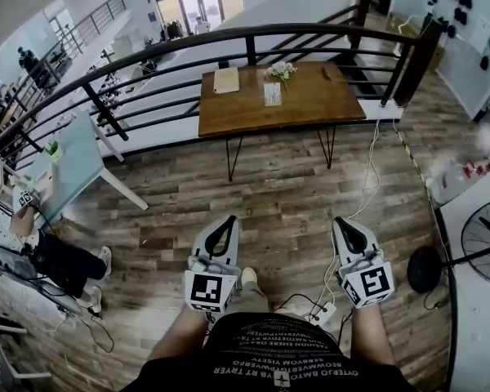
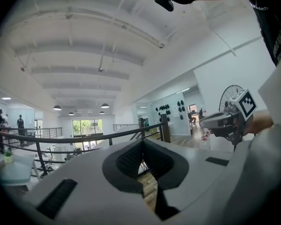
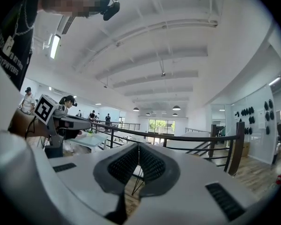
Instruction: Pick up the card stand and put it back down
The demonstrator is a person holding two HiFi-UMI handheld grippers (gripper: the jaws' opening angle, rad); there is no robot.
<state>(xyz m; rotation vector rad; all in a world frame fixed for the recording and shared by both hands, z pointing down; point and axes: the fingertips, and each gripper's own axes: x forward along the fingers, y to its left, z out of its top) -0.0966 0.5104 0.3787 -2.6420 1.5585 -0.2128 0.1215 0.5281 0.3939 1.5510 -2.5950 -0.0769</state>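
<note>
White plastic left hand-held gripper point(image 1: 227, 223) and right hand-held gripper point(image 1: 344, 223) sit closed, empty. One white card stand point(image 1: 272, 94) tops the rectangular wooden table point(image 1: 327, 109).

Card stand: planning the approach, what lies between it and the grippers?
Head view: bare wood floor, then the table edge before the card stand.
</note>
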